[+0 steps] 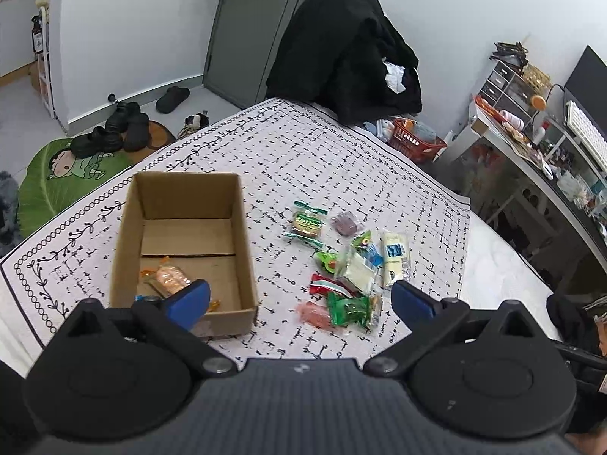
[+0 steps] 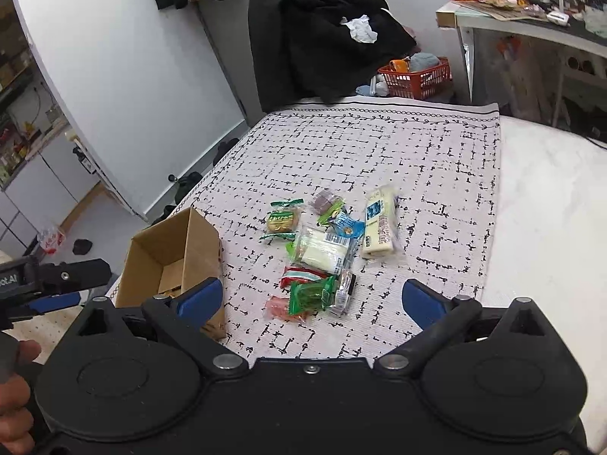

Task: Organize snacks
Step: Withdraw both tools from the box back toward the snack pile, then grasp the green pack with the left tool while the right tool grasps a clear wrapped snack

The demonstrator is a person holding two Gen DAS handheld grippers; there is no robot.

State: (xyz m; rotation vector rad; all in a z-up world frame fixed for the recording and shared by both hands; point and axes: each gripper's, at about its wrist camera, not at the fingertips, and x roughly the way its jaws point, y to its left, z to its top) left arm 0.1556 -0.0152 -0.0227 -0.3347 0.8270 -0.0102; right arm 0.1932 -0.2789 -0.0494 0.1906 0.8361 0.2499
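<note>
Two grippers over a patterned cloth (image 1: pixel 303 159), both with jaws spread wide and nothing between them. Left gripper (image 1: pixel 299 299) hangs above the near edge of the cardboard box (image 1: pixel 182 242); its blue left fingertip covers part of the box's near corner. Right gripper (image 2: pixel 313 299) hovers just short of the snack pile (image 2: pixel 326 250); in its view the box is cut by the left fingertip, so most of the floor is hidden. The left gripper also shows at that view's left edge, with part of a hand (image 2: pixel 13 398) below it, cropped.

Box open, upright, left of the pile and apart from it. One orange packet (image 1: pixel 169 278) lies on its floor near the front; a second item by the fingertip is too covered to tell.

Pile loose, overlapping: long pale pack (image 2: pixel 379 227) at right, clear bag with white contents (image 2: pixel 322 252) in the middle, green wrapper (image 2: pixel 311 295) nearest, red-striped one (image 2: pixel 299 275) partly under it, pink one (image 2: pixel 279 309) mostly buried. Labels unreadable.
</note>
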